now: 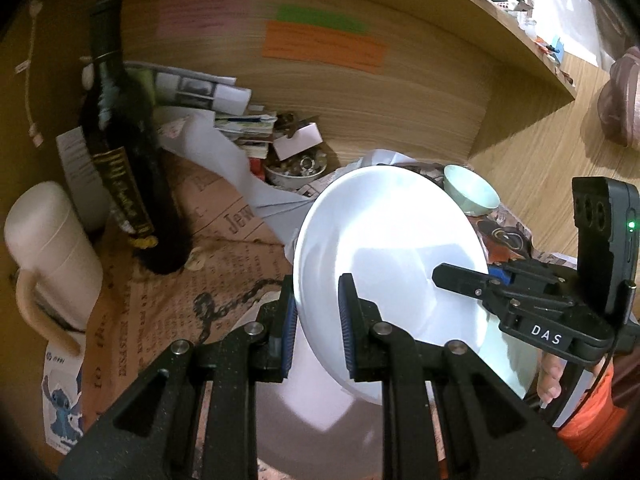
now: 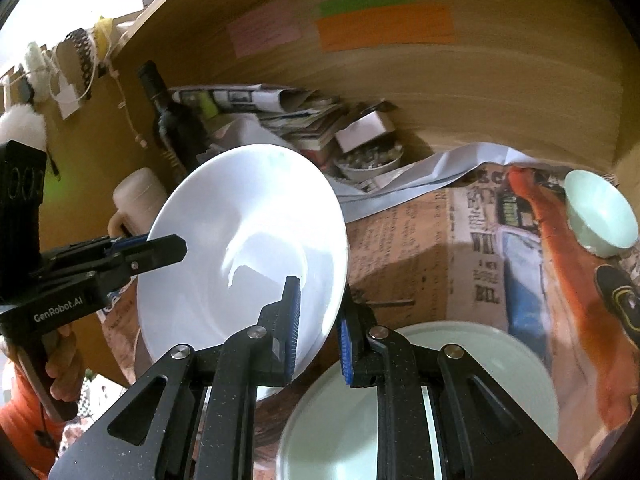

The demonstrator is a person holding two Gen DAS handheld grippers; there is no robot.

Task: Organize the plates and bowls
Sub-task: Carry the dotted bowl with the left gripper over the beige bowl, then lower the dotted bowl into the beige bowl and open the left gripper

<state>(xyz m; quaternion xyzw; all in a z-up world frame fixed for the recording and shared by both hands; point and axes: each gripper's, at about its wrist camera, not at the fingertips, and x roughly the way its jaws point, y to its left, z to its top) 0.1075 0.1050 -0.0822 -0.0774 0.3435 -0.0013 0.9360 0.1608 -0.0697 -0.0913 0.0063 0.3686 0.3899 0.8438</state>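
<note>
Newspaper-covered tabletop (image 2: pixel 432 240) backed by a wooden panel (image 1: pixel 400 92) forms the work area. Left gripper (image 1: pixel 318 320) and right gripper (image 2: pixel 318 332) are each clamped on opposite rims of one white plate (image 2: pixel 244 240), held tilted and clear of the surface. Directly below the right gripper lies a pale green plate (image 2: pixel 500 368), a likely stacking spot; a pale green bowl (image 2: pixel 600 216) stands well apart to its far right, not yet gathered. Ahead of the left gripper, a wine bottle (image 1: pixel 120 152) and cream mug (image 1: pixel 52 248) limit room; clutter crowds the panel.
</note>
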